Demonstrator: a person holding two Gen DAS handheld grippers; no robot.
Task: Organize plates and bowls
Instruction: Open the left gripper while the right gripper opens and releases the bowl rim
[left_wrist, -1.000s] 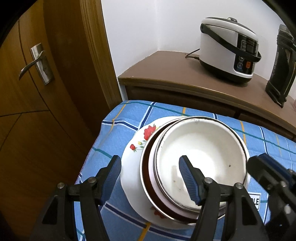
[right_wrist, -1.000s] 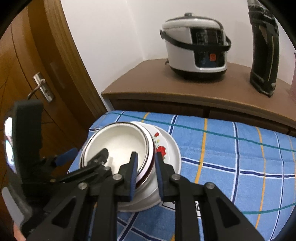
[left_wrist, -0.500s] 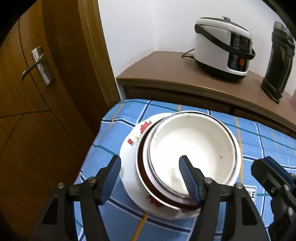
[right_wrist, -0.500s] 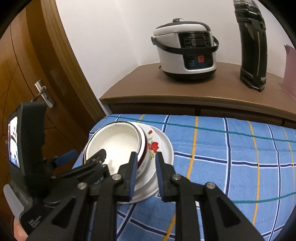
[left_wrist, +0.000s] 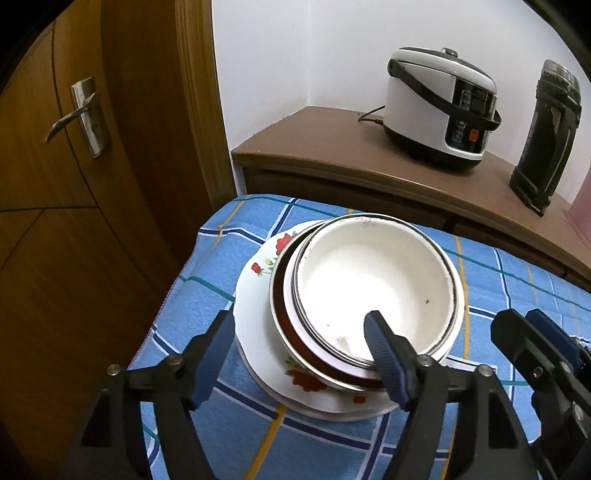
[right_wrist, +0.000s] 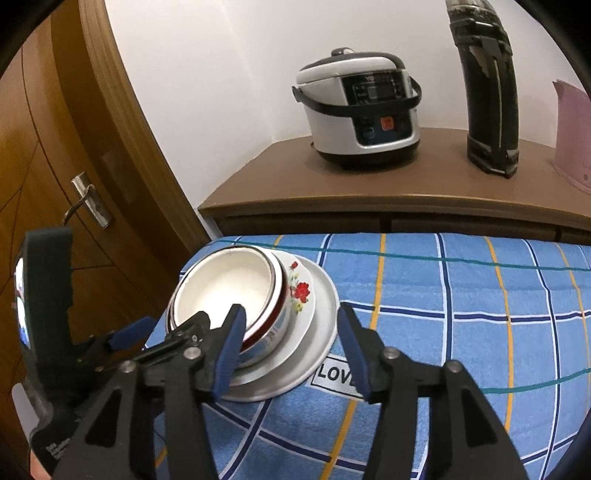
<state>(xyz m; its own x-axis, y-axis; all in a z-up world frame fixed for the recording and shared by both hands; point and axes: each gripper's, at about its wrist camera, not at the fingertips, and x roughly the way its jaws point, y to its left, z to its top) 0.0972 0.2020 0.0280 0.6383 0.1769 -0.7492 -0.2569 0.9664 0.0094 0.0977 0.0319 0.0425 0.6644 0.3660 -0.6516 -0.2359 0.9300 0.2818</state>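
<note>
A white enamel bowl (left_wrist: 376, 288) (right_wrist: 221, 284) sits nested in a red-rimmed bowl (left_wrist: 284, 317) on a flowered plate (left_wrist: 264, 266) (right_wrist: 301, 291). Under these lies a plain white plate (left_wrist: 251, 332) (right_wrist: 325, 314), at the left end of the blue checked cloth. My left gripper (left_wrist: 301, 354) hovers at the stack's near side, its jaws opening wide. One finger is over the bowl's inside and the other is outside the plates, neither pressing. My right gripper (right_wrist: 291, 347) is at the stack's right, jaws opening, with the plates' edge in the gap untouched.
The stack stands close to the table's left edge (left_wrist: 173, 291), beside a wooden door (left_wrist: 81, 114). On a brown sideboard (right_wrist: 369, 192) behind are a rice cooker (right_wrist: 362, 110), a dark flask (right_wrist: 487, 92) and a pink object (right_wrist: 572, 133). Checked cloth (right_wrist: 480, 314) stretches to the right.
The right gripper's jaws, nearly closed around the bowl's rim before, have spread apart and drawn back. The left jaws have widened a little. The stack stays put.
</note>
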